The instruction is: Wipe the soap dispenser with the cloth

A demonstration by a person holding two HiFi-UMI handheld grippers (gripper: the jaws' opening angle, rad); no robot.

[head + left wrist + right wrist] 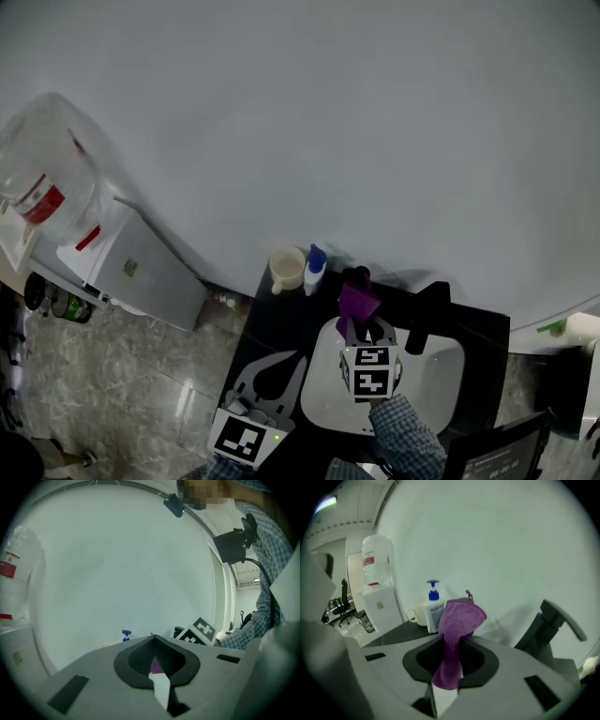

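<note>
Left gripper (153, 637): jaws together, nothing clamped, sitting low at my near left over the dark counter (267, 323)
A thin purple sliver shows through its jaw gap, can't tell what it is
Right gripper (456, 637): jaws clamped on the purple cloth (458, 623). The cloth stands up out of the tips in a folded peak, with a tail hanging down into the jaw opening
My checked sleeve (411, 439) runs in behind that gripper, which is above the near left part of the white sink (441, 384)
The soap dispenser (315, 270), a white bottle with a blue pump, is upright at the back of the counter, up-left of the cloth. It's near the cloth, and I see a gap between them in the head view
A cream cup (288, 267) is just beside the dispenser on its left
The black faucet (427, 317) is at the back of the sink, right of the cloth
Behind it all is the white wall (356, 122)
Far left, off the counter, stands a water cooler (127, 267) with its bottle on top
</note>
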